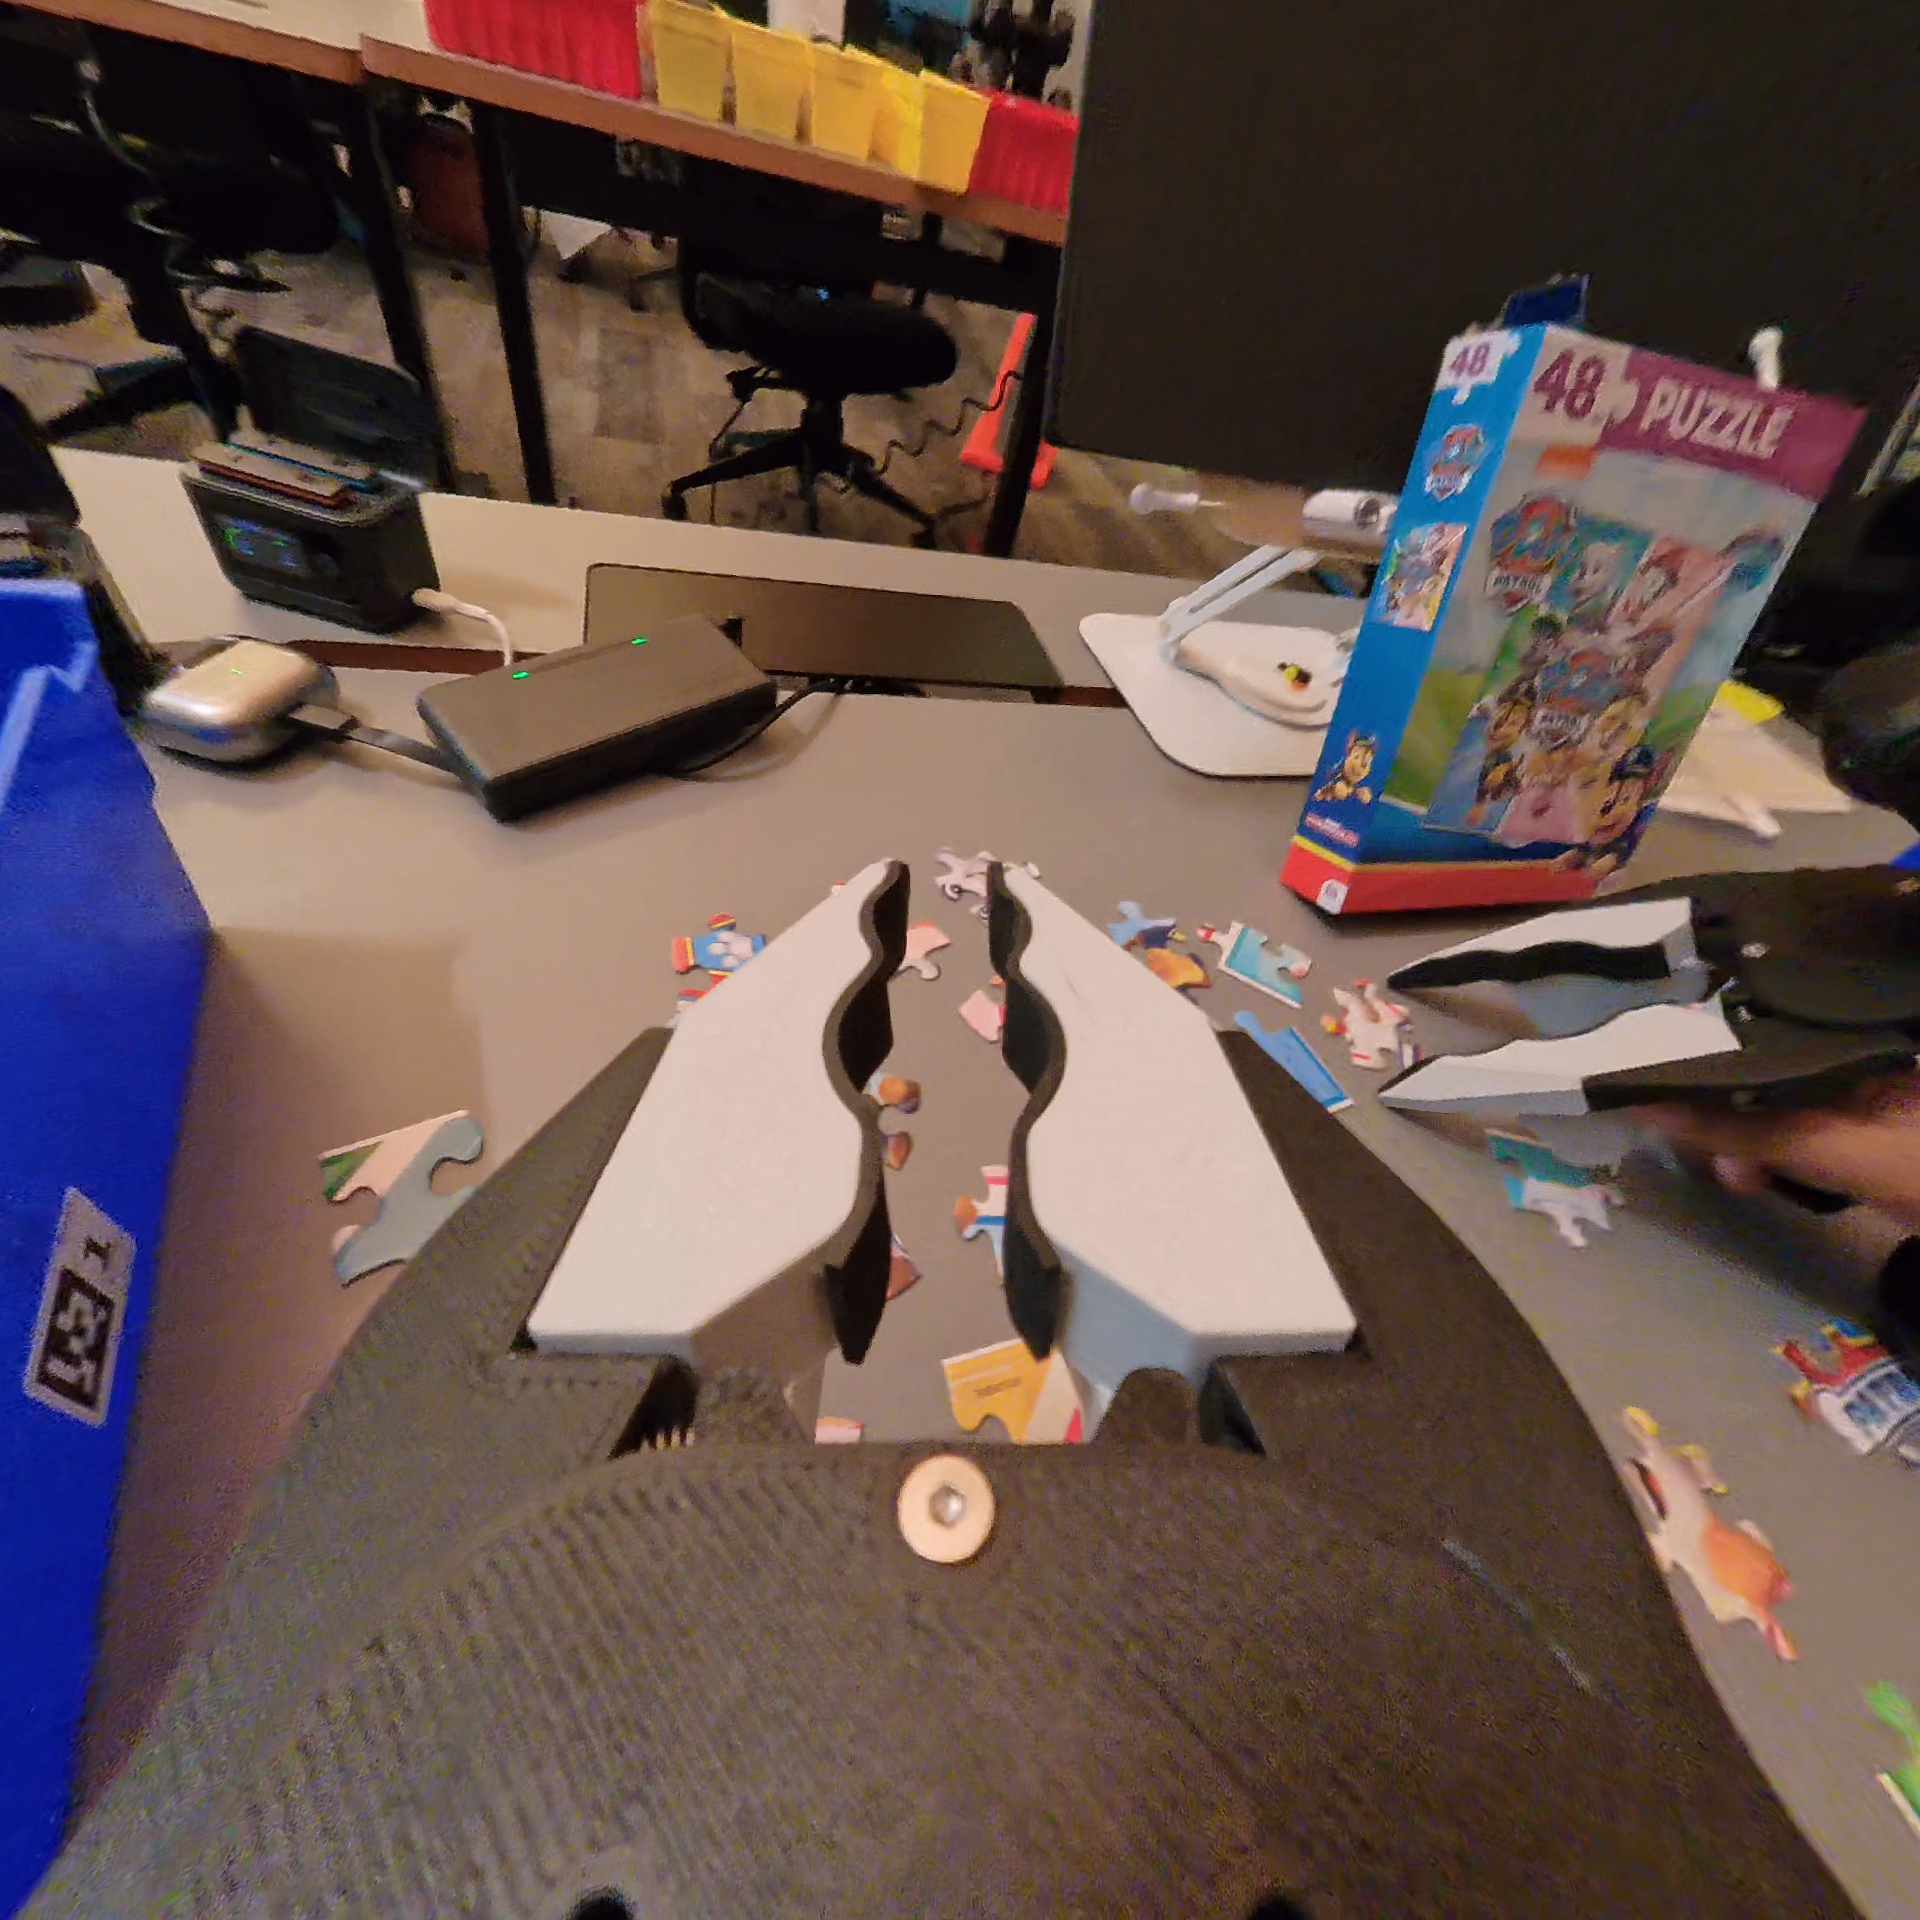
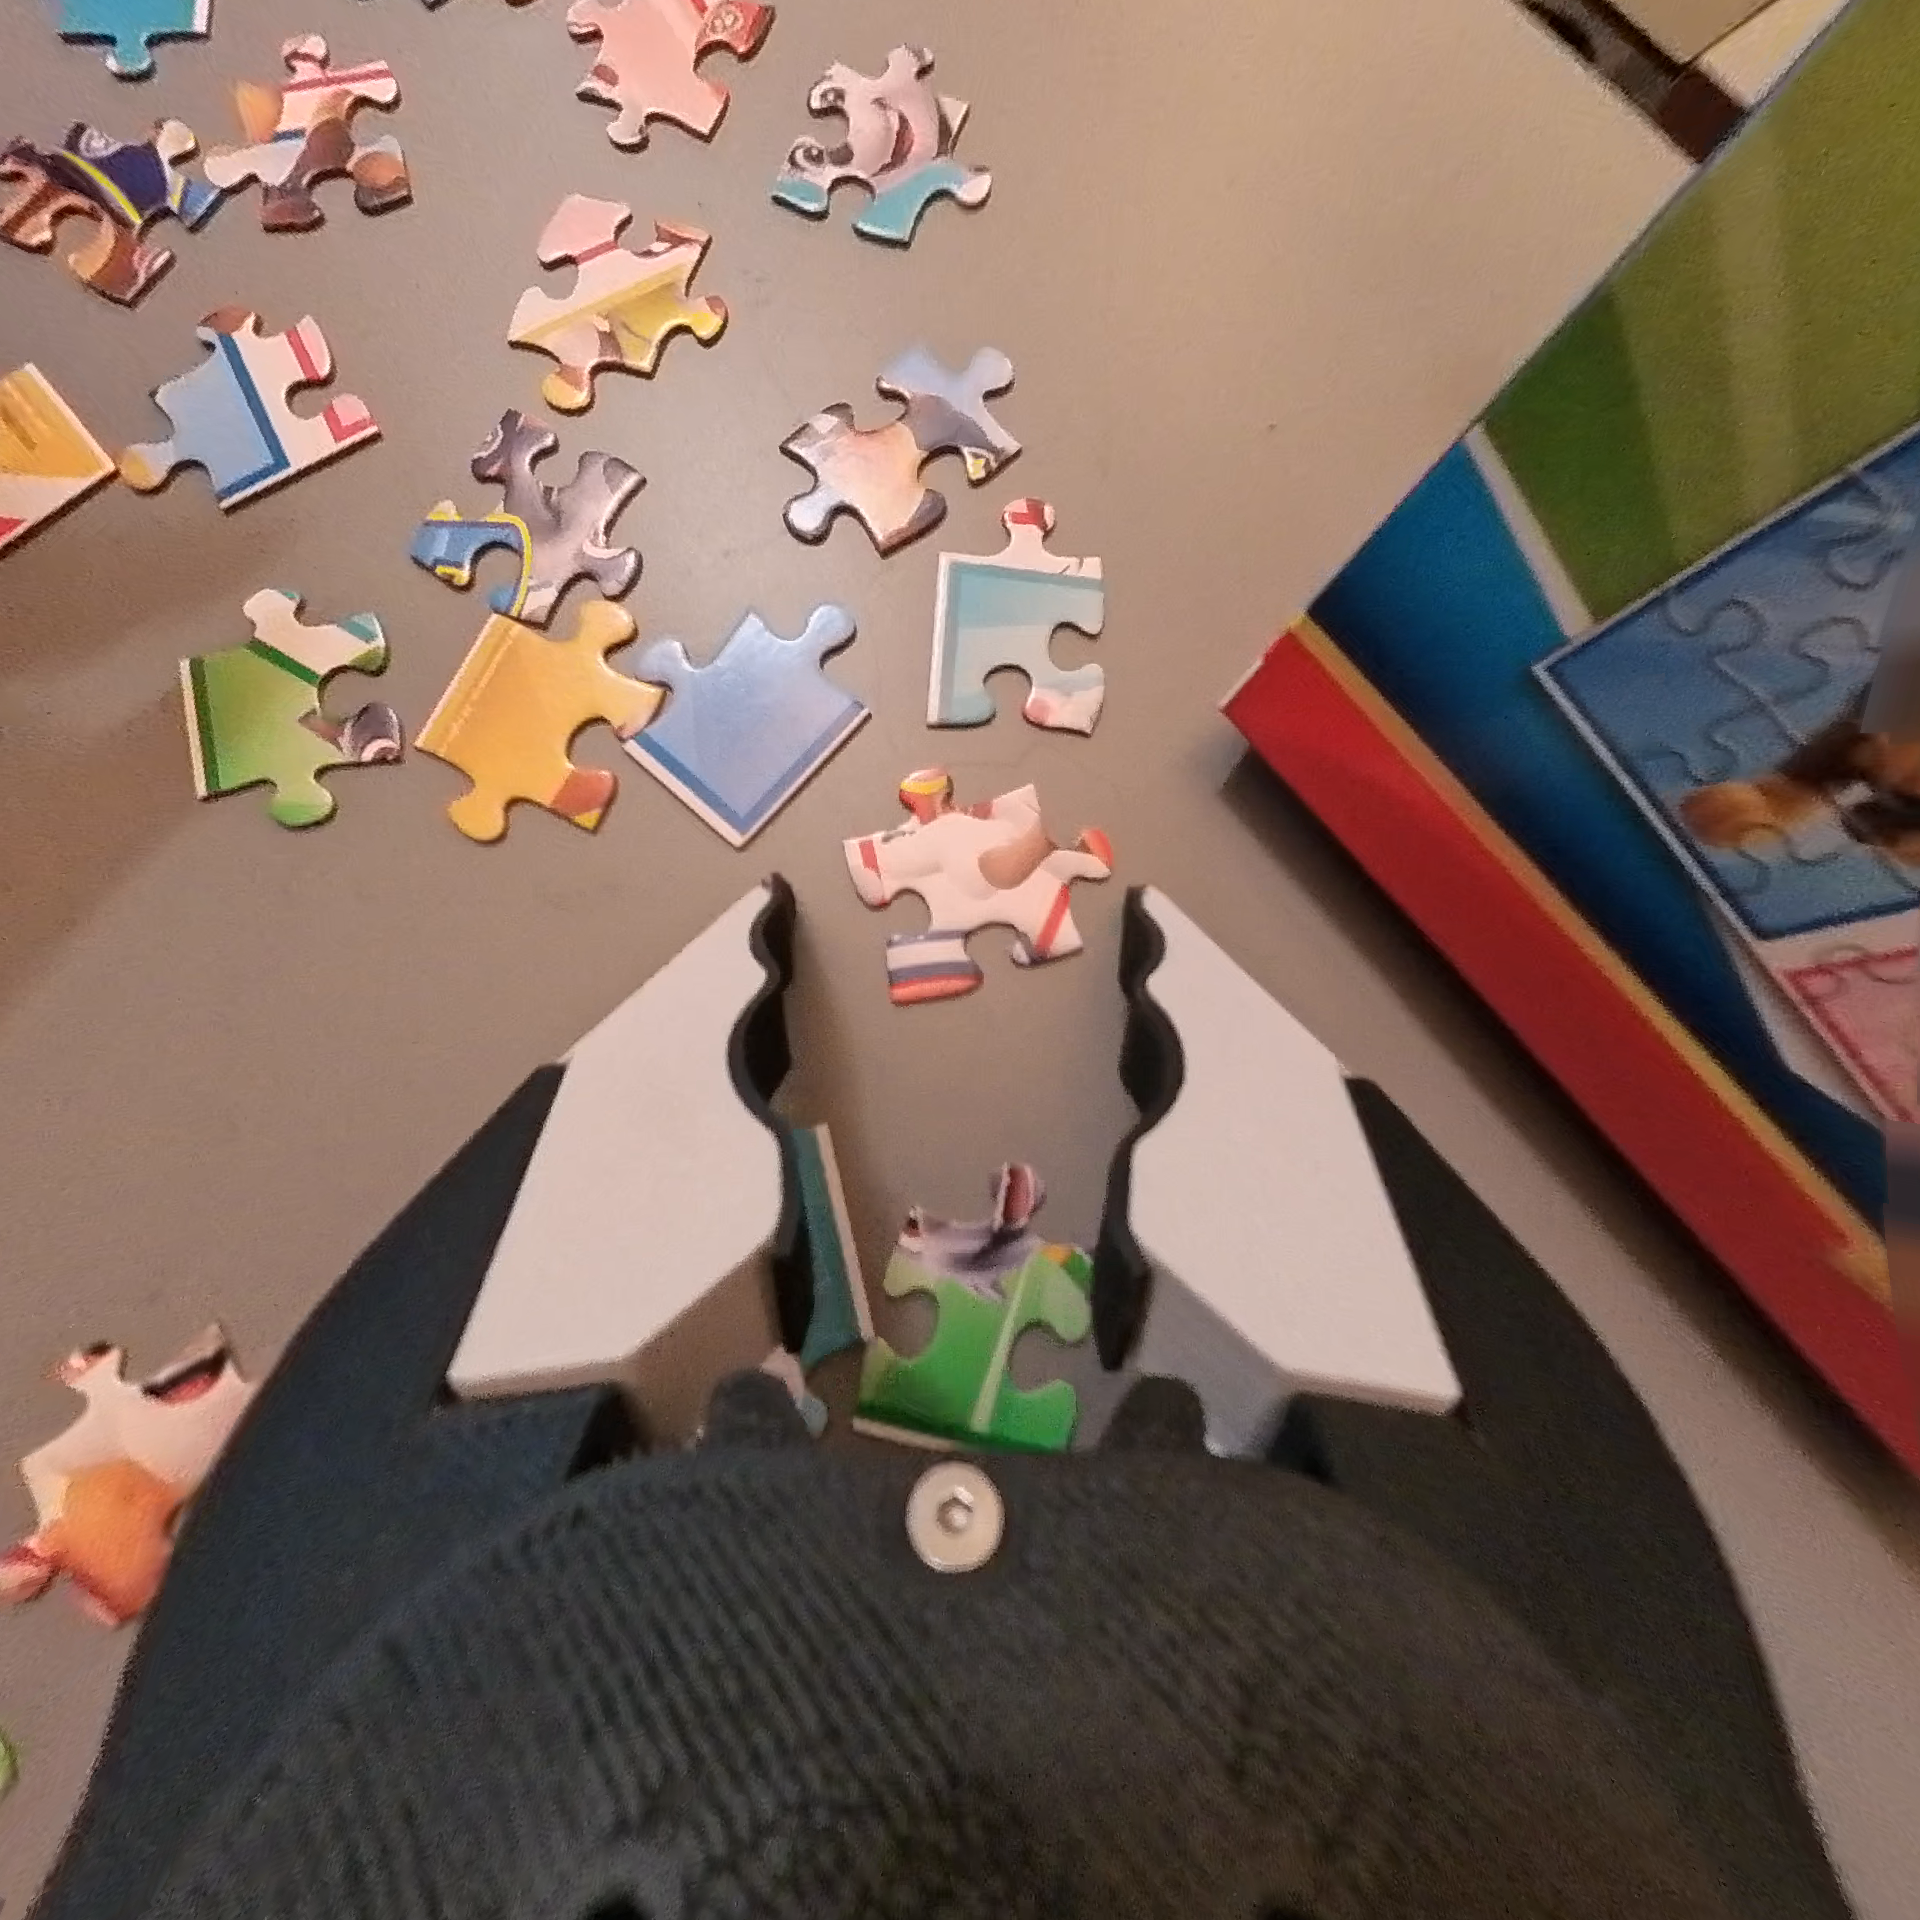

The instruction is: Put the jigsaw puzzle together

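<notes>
left gripper (image 1: pixel 948 868): its two white fingers with black wavy pads stand a narrow slit apart, clamping nothing; grey table shows through the slit. it hovers over scattered puzzle pieces, with a pale lilac-and-white piece (image 1: pixel 971 873) just past the tips and a pink piece (image 1: pixel 920 948) lying under the slit. to its left on the table lie a blue-and-red paw piece (image 1: pixel 719 948) and, nearer, a green-and-grey piece (image 1: pixel 400 1184). farther left stands a blue bin (image 1: pixel 83 1039); beyond it, at the far edge, a black power brick (image 1: pixel 597 712) with green lights and a small silver case (image 1: pixel 237 696).

right gripper (image 2: pixel 956 904): jaws spread wide and released, tips low over the grey table (image 2: pixel 1195 312). a white piece with red stripes (image 2: pixel 977 873) lies flat just beyond and between the tips, touched by neither pad. a green piece (image 2: pixel 977 1340) lies on the table under the gap, nearer the gripper body. beyond the tips lie a blue corner piece (image 2: pixel 748 717), a yellow piece (image 2: pixel 530 717) touching it, and a pale teal-and-white piece (image 2: pixel 1013 634). to the right the puzzle box (image 2: pixel 1621 831) stands on the table, its red base near the right finger but apart from it.

in the left wrist view the right gripper enters from the right, held by a hand (image 1: pixel 1787 1143), with the box at far right behind it.
</notes>
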Tool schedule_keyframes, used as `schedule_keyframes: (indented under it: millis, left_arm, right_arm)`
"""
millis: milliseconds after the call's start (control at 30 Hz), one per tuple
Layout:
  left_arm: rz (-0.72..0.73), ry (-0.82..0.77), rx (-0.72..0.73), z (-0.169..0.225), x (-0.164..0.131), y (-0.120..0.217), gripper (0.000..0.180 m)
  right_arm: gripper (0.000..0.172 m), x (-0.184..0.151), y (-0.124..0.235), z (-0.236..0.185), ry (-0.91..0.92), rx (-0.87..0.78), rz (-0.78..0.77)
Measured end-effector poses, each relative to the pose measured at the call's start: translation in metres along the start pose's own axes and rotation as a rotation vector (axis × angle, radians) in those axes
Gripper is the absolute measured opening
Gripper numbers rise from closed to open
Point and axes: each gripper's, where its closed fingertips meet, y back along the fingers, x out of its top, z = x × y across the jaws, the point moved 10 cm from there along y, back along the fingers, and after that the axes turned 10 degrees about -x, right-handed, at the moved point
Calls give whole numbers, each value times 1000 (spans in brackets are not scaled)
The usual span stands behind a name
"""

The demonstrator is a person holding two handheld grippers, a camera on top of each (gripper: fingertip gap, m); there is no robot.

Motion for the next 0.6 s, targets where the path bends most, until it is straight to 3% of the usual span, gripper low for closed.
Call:
schedule_keyframes:
  millis: [67, 133, 400, 600]
  left_arm:
    - [-5, -25, -6, 4, 1, -1, 13]
    - [1, -25, -26, 6, 2, -2, 13]
    - [53, 29, -60, 1, 4, 5, 13]
    - [42, 25, -67, 3, 3, 2, 13]
  right_arm:
    - [58, 3, -2, -5, 0, 21, 13]
    - [41, 6, -1, -17, 45, 55, 17]
    - [40, -14, 35, -73, 309, 168, -18]
    - [40, -49, 81, -75, 395, 106, 8]
